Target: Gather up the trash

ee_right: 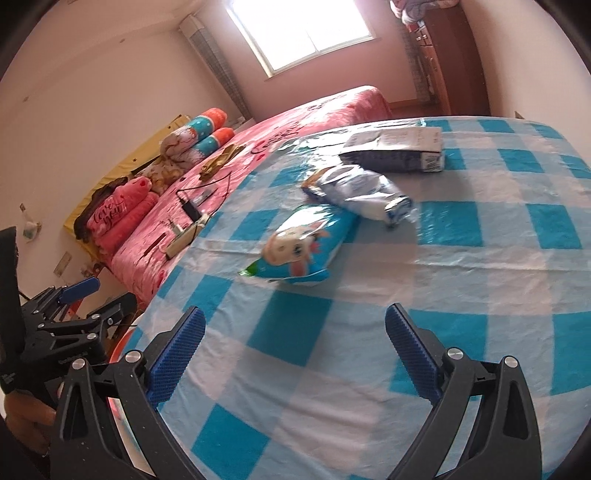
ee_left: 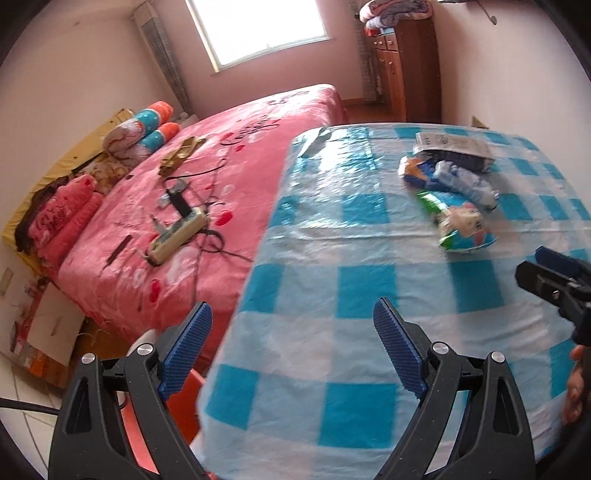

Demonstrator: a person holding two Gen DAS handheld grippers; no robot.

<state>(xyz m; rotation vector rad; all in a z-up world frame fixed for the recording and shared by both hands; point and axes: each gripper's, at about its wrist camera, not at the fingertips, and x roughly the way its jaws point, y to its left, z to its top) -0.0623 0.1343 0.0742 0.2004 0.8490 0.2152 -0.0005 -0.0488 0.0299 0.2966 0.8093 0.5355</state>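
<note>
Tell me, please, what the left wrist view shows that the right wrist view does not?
Only the left wrist view: the floor beside the bed with cardboard, and the right claw entering from the right.
Only the right wrist view: the left claw at the left edge, and the "love you" lettering on the pink pillow.
Both: the checked tablecloth, cartoon snack bag, crumpled wrapper, flat box, power strip, window.
</note>
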